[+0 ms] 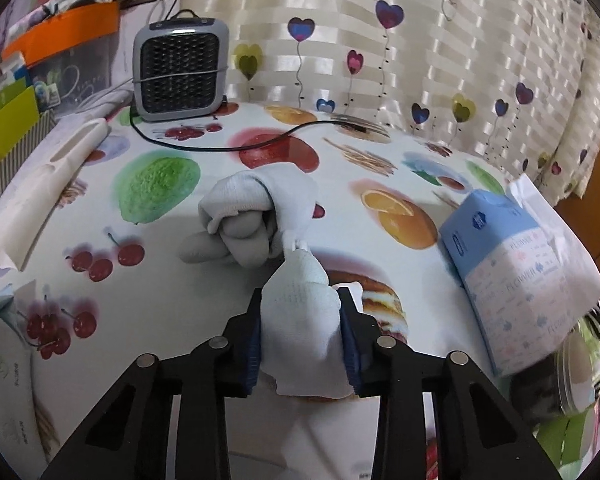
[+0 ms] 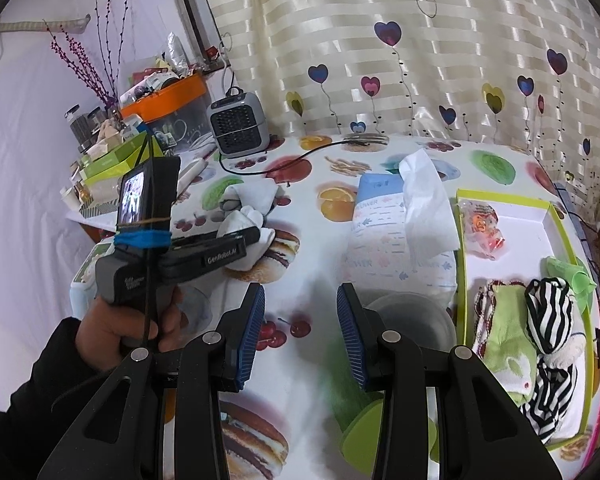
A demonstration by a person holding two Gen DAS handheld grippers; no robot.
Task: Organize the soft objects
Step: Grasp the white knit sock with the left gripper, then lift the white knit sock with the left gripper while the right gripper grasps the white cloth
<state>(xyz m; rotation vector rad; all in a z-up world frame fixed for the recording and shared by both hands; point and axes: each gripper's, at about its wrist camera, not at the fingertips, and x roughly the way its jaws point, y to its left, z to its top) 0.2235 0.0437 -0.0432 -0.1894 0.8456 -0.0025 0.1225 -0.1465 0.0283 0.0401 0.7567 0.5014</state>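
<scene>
left tongs (image 1: 300, 320) angled down, clamped on white sock (image 1: 300, 320) | right tongs (image 2: 300, 336) angled down, apart, empty

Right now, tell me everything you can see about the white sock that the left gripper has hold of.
The white sock is soft knit fabric with a faint ribbed texture, bunched and crumpled. The left gripper pinches it between its blue-padded fingers, one on each side; a ragged end hangs below them. Forward of the fingers it narrows to a small white plastic tag, which joins it to a second, rolled-up grey-white sock lying on the fruit-print tablecloth.
</scene>
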